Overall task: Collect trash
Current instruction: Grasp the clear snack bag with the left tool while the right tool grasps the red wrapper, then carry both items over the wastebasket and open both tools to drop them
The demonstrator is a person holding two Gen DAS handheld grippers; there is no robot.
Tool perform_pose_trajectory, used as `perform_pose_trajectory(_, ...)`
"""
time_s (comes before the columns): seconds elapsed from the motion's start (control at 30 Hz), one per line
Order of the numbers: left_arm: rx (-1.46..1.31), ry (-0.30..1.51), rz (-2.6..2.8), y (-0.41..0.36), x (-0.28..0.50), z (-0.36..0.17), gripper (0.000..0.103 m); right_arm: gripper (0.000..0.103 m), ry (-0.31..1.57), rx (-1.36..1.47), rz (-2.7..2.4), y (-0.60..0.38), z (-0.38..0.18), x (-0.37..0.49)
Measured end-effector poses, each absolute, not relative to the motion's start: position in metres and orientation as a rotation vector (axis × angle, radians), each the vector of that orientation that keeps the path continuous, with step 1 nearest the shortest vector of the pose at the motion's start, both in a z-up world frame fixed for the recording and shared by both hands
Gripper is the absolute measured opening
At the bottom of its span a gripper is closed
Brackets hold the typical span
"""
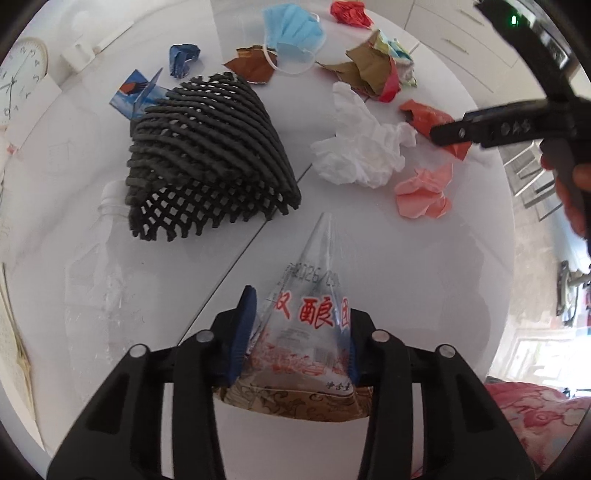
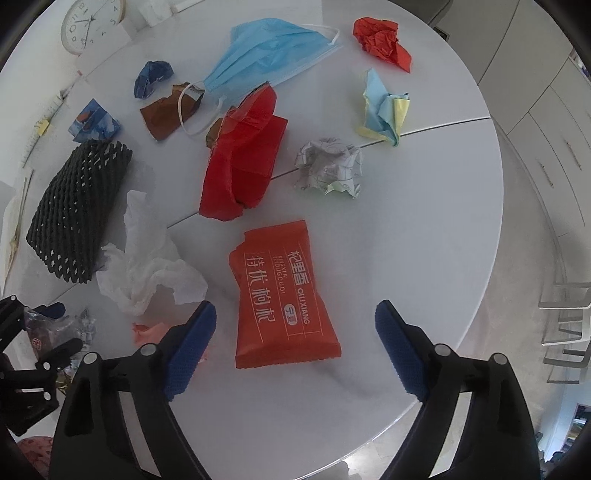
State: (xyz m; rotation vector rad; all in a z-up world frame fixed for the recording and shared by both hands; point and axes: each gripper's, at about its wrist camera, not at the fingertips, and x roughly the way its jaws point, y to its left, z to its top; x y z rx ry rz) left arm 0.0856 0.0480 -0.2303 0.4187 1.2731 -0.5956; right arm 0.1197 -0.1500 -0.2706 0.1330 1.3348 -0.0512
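Observation:
My left gripper (image 1: pixel 299 332) is shut on a clear plastic wrapper with red print (image 1: pixel 314 295), held above the white round table (image 1: pixel 424 277). My right gripper (image 2: pixel 295 332) is open above an orange-red snack packet (image 2: pixel 280 291), its fingers either side of the packet's near end. The right gripper also shows in the left wrist view (image 1: pixel 454 134) over the packet (image 1: pixel 428 118). Trash lies spread on the table: a white tissue (image 2: pixel 147 266), a black foam net (image 2: pixel 77 210), a blue face mask (image 2: pixel 269 51), a red wrapper (image 2: pixel 240 162) and crumpled papers (image 2: pixel 328 166).
A clear plastic bottle (image 1: pixel 99 258) lies at the table's left. A wall clock (image 2: pixel 90 22) leans at the back. White cabinets (image 2: pixel 546 129) stand to the right. The table's edge (image 2: pixel 495 221) curves close on the right, with a rack (image 2: pixel 565 325) beyond it.

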Motion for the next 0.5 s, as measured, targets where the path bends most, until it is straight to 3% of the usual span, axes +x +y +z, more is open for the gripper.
perform_pose_trajectory(0.07, 0.388, 1.258, -0.598, 0.058, 0.087, -0.218, 0.037, 0.059, 1.352, 0.100, -0.054, -0.147, -0.274, 0.122)
perform_pose_trajectory(0.1, 0.377, 1.248, -0.598, 0.059, 0.084, -0.215, 0.036, 0.055, 1.351, 0.081, -0.059, -0.147, -0.274, 0.122)
perform_pose_trajectory(0.3, 0.299, 1.195, -0.593, 0.057, 0.080, -0.184, 0.035, 0.051, 1.322, 0.135, -0.051, -0.162, -0.263, 0.116)
perform_pose_trajectory(0.5, 0.304, 1.177, -0.643, 0.000, 0.070, -0.164, 0.035, 0.051, 1.253, 0.263, -0.073, -0.213, -0.238, 0.086)
